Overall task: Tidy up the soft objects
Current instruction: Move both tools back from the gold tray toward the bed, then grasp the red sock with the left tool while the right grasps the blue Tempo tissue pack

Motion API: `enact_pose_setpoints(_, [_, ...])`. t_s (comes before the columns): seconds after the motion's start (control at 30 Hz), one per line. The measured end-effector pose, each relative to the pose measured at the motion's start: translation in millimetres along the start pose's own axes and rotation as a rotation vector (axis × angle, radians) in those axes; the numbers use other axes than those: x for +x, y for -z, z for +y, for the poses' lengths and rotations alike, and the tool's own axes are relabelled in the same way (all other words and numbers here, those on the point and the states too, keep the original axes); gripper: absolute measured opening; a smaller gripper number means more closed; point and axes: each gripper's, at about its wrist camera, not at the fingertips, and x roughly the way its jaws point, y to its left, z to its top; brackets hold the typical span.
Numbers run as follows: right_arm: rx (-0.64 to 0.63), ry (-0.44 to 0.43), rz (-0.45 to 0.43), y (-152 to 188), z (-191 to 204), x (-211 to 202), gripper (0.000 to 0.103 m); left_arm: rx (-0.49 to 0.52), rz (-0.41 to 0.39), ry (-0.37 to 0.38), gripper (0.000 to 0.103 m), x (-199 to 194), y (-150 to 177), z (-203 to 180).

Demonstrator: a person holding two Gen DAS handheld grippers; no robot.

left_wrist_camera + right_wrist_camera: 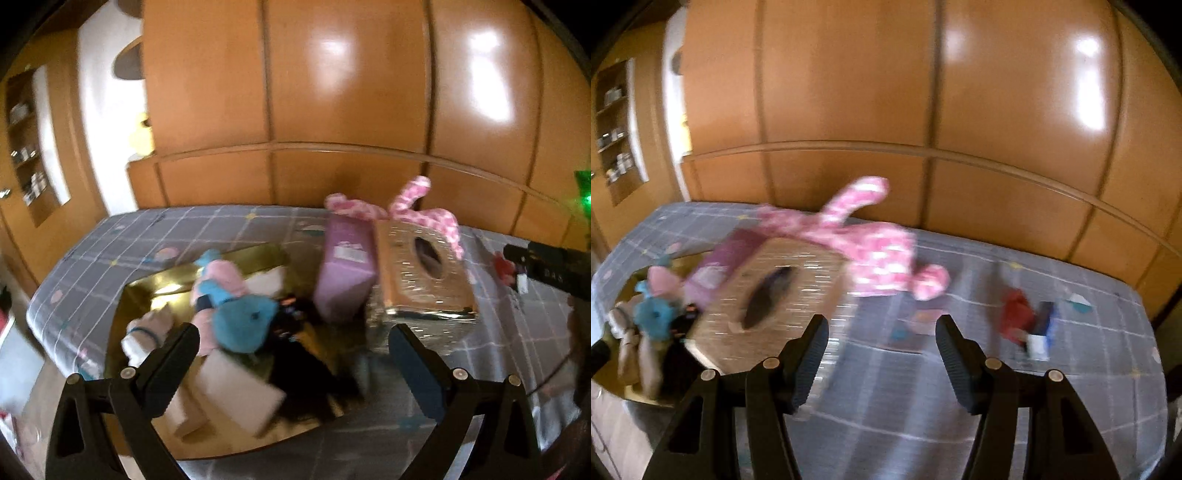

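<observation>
A gold tray (147,288) lies on the bed and holds a blue and pink plush toy (240,317), white folded cloths (236,387) and a black soft item (306,373). My left gripper (295,350) is open and empty just above the tray. A pink-and-white patterned plush (871,243) lies behind a shiny tissue box (783,291). A red and blue soft item (1027,321) lies on the bed to the right. My right gripper (882,347) is open and empty above the bed, in front of the pink plush.
A purple box (347,273) leans against the tissue box (417,273). The bed has a grey checked sheet (960,398). Wooden wardrobe panels (332,92) stand behind the bed. Shelves (26,147) are at far left.
</observation>
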Motion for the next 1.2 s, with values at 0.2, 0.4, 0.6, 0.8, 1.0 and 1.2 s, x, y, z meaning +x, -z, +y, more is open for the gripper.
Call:
enact_pose_setpoints(0.2, [0.065, 0.128, 0.018, 4.4, -72.8, 4.1, 0.061, 0.078, -0.007, 0.062, 0.103, 1.0, -10.8, -40.5])
enact_pose_setpoints(0.4, [0.150, 0.277, 0.035, 16.1, -151.4, 17.0, 0.061, 0.168, -0.019, 0.122, 0.103, -0.6, -17.4, -81.6])
enact_pose_setpoints(0.6, [0.381, 0.380, 0.070, 45.6, -227.0, 30.0, 0.061, 0.236, -0.011, 0.197, 0.102, 2.6, -25.1, -125.3])
enact_pose_setpoints(0.8, [0.630, 0.375, 0.063, 61.5, -270.1, 21.4, 0.061, 0.346, 0.008, 0.286, 0.101, 14.8, -28.2, -183.4])
enact_pose_setpoints(1.0, [0.732, 0.321, 0.091, 73.6, -283.1, 23.8, 0.061, 0.391, 0.105, 0.372, 0.075, 47.9, -26.7, -242.2])
enact_pose_setpoints(1.2, [0.757, 0.234, 0.138, 78.2, -281.9, 35.6, 0.061, 0.402, 0.221, 0.444, 0.052, 89.3, -28.7, -291.9])
